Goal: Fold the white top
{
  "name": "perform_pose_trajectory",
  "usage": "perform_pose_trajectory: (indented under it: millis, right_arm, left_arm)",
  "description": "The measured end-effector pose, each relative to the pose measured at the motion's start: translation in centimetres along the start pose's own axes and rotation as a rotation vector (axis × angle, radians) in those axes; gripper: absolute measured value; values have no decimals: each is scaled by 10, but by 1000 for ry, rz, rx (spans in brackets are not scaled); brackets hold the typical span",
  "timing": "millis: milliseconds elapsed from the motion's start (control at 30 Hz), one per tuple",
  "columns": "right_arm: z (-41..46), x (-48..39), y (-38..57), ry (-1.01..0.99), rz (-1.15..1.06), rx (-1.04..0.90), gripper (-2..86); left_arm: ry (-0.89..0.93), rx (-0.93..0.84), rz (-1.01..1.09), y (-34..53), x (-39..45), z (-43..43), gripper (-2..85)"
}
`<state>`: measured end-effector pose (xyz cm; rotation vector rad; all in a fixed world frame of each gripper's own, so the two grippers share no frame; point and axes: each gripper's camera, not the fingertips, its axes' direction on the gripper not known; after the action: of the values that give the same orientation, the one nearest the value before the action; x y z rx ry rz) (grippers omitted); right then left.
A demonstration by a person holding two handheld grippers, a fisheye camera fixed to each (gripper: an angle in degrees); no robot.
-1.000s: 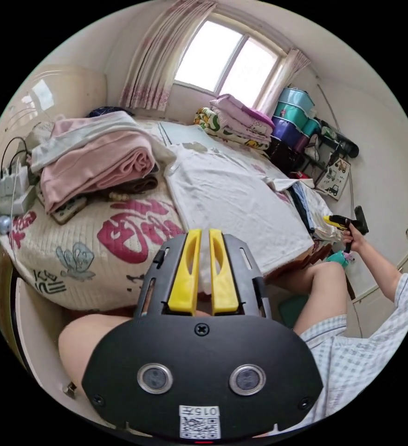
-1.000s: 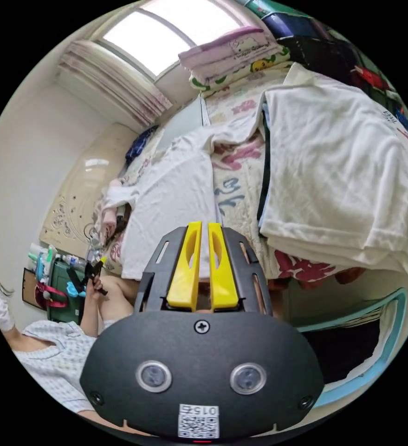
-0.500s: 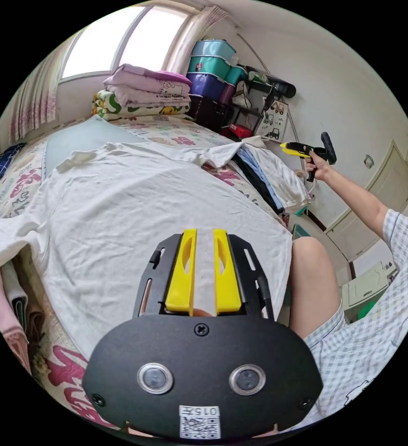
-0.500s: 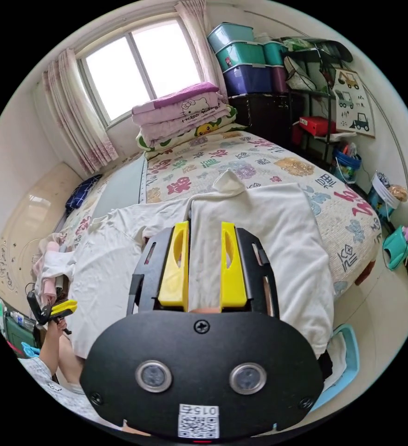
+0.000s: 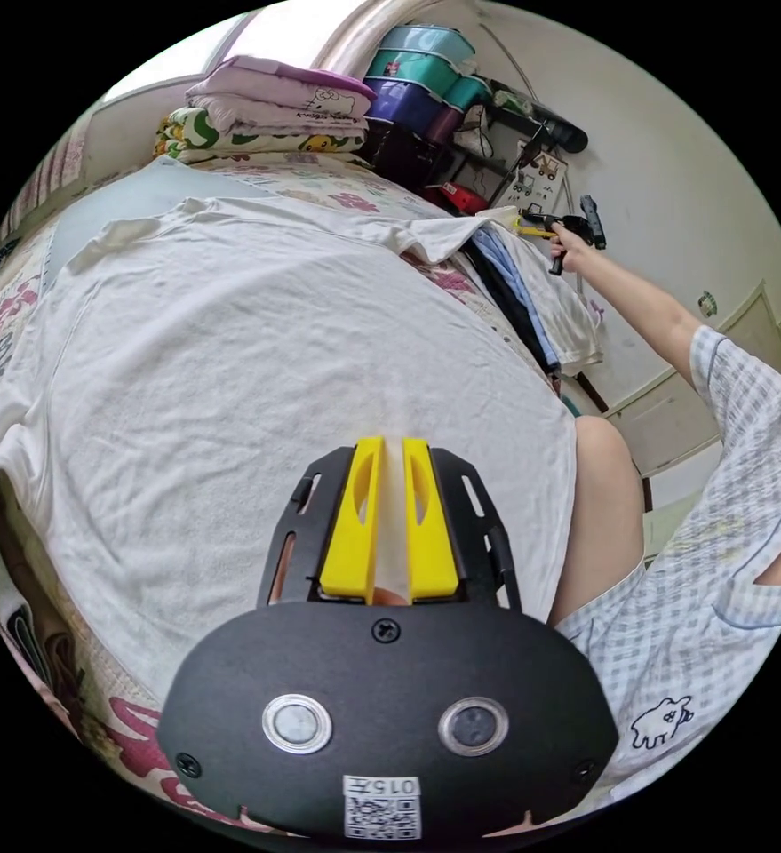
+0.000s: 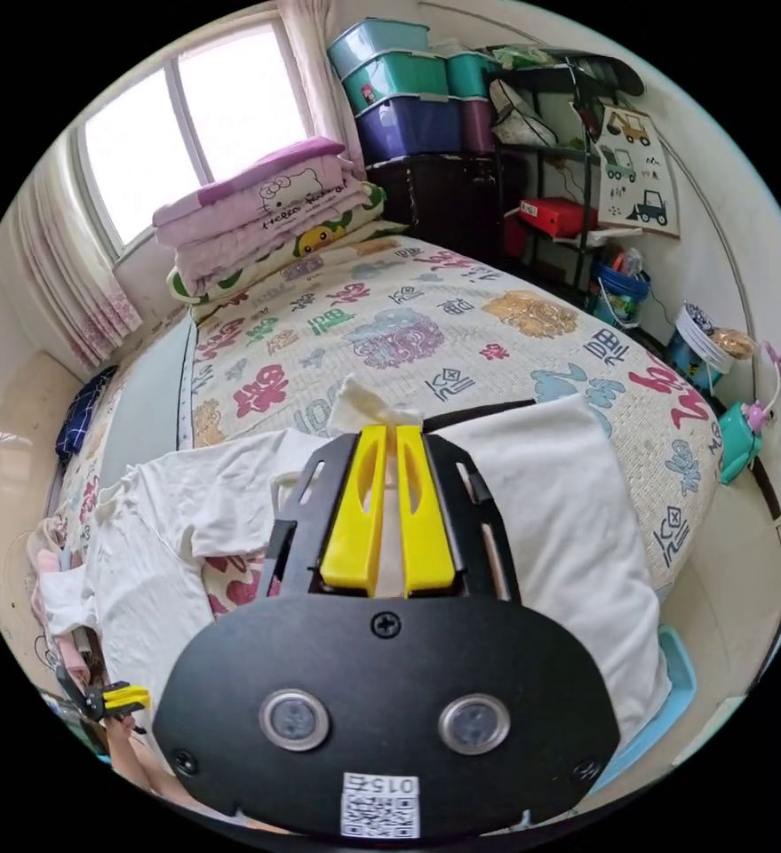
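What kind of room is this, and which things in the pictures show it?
Most likely a bedroom in a home. A bed with a printed quilt takes up most of the room, folded blankets are piled by the window, and stacked storage boxes stand in the corner.

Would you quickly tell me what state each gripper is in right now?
Left gripper: jaws nearly shut, holding nothing, over the white top.
Right gripper: shut on a sleeve tip.

Quilt (image 6: pixel 461 329) beyond folded pile (image 6: pixel 568 533) lies open; stacked blankets (image 6: pixel 266 222) and storage bins (image 6: pixel 408 80) block far end.
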<state>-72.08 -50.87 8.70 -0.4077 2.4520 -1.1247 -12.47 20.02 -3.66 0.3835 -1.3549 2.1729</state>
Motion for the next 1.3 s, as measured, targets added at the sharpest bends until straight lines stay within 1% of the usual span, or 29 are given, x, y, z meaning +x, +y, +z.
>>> perform_pose_trajectory:
  millis: [100,167,200,267,300,333,367,400,433,467,500,533,567,633,667,767,867,933,1000,1067,1100,1133,1167,1233,1267,1300]
  right_arm:
    - [-23,-35,11,-38,-53,154,12]
    - [-54,-82,27,-88,-172,268,9]
    - [-62,-95,32,-106,-199,293,8]
    - [-96,-153,60,-210,-346,348,7]
    - [-104,-168,69,-245,-387,353,7]
    - [-118,-197,94,-324,-465,365,7]
    - [-128,-225,122,-403,-547,363,7]
    - [-132,-238,138,-441,-584,357,7]
    - [-133,-262,173,-518,-654,325,7]
    - [-128,-285,210,-577,-741,266,7]
    - [-125,-295,229,-595,-778,230,7]
    - [-114,-310,268,-613,-820,169,7]
    - [-102,-321,303,-622,-827,116,7]
    - [-84,-326,346,-665,-778,64,7]
    - [-73,-328,367,-677,-743,15,7]
    - [-63,-319,396,-658,-659,-24,7]
    - [-73,-300,398,-639,-601,-8,8]
    - [-81,-287,394,-661,-563,5,8]
    - [-87,-278,393,-680,-542,18,8]
    - [-92,-273,396,-673,-541,22,8]
    - [-93,-272,397,-665,-545,22,8]
    - [-95,-272,399,-649,-557,23,8]
    - [-98,-272,401,-631,-573,28,8]
    - [-103,-270,403,-613,-595,36,9]
    - [-106,-268,403,-610,-608,41,9]
    - [-107,-267,403,-612,-615,40,9]
  left_arm:
    - [33,2,-29,4,-22,5,31]
    - [67,9,-68,9,-42,9,33]
    - [72,10,-76,10,-47,9,34]
    - [90,29,-111,17,-62,6,75]
    - [99,50,-123,19,-66,3,88]
    - [135,106,-153,25,-78,-7,105]
    - [199,172,-194,33,-92,-19,113]
    - [238,209,-218,39,-101,-26,117]
    - [325,296,-272,52,-120,-38,125]
    - [429,390,-329,68,-140,-47,157]
    - [499,440,-353,76,-151,-50,173]
    - [658,534,-409,92,-172,-51,190]
    - [783,601,-463,106,-192,-47,201]
    - [833,624,-541,121,-216,-37,205]
    - [815,597,-581,126,-226,-28,206]
    - [819,486,-648,134,-239,-1,199]
    - [761,461,-668,144,-244,7,189]
    - [760,444,-664,145,-244,14,183]
    - [829,398,-651,141,-240,30,174]
    - [911,303,-607,130,-227,57,150]
    - [935,303,-605,129,-224,62,144]
    - [997,325,-608,128,-219,71,118]
    - [1069,379,-623,130,-219,77,90]
    - [1152,475,-654,137,-226,81,43]
    - [1160,501,-662,139,-233,78,13]
    - [1150,507,-654,140,-236,73,9]
